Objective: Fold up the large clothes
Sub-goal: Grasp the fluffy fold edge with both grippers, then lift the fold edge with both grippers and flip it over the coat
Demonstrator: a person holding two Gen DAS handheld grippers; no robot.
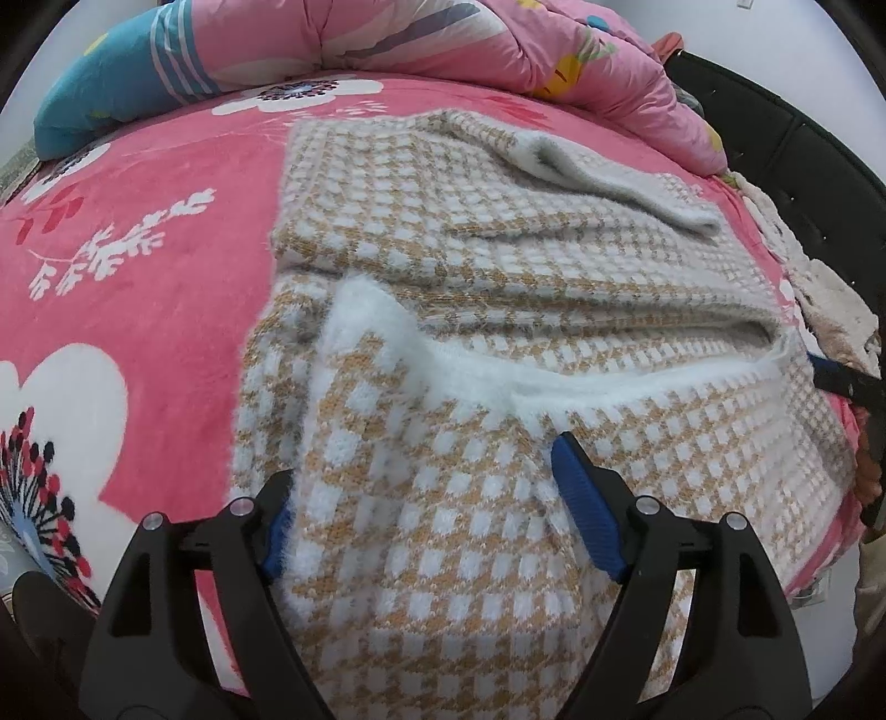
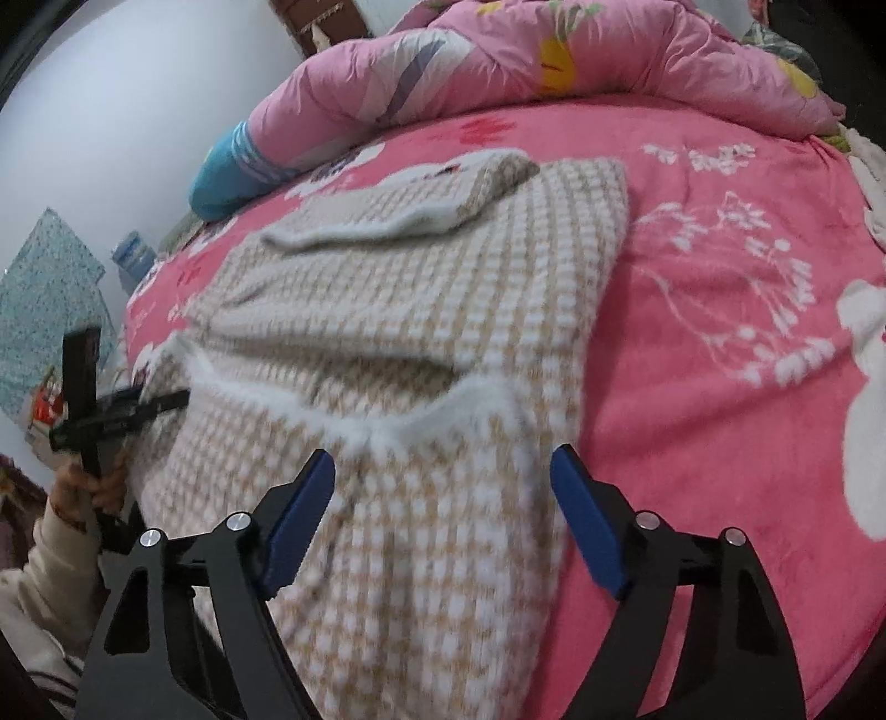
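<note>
A tan-and-white checked sweater (image 1: 498, 249) (image 2: 415, 288) lies flat on the bed, its fuzzy white neckline (image 1: 470, 376) (image 2: 376, 426) toward me. One sleeve (image 1: 598, 177) (image 2: 387, 221) is folded across the far part of the body. My left gripper (image 1: 423, 459) is open over the near shoulder; knit bulges up between its blue pads and brushes the left pad (image 1: 277, 531). My right gripper (image 2: 443, 454) is open above the other shoulder, near the sweater's side edge. Each gripper also shows at the neckline's end in the other view: the right gripper (image 1: 830, 376), the left gripper (image 2: 160, 401).
A pink floral blanket (image 1: 138, 249) (image 2: 720, 277) covers the bed. A bunched pink quilt (image 1: 443, 39) (image 2: 554, 55) with a blue end (image 1: 83, 111) lies along the far side. A black headboard (image 1: 803, 155) borders the bed. A person's hand and cream sleeve (image 2: 55, 554) hold the left gripper.
</note>
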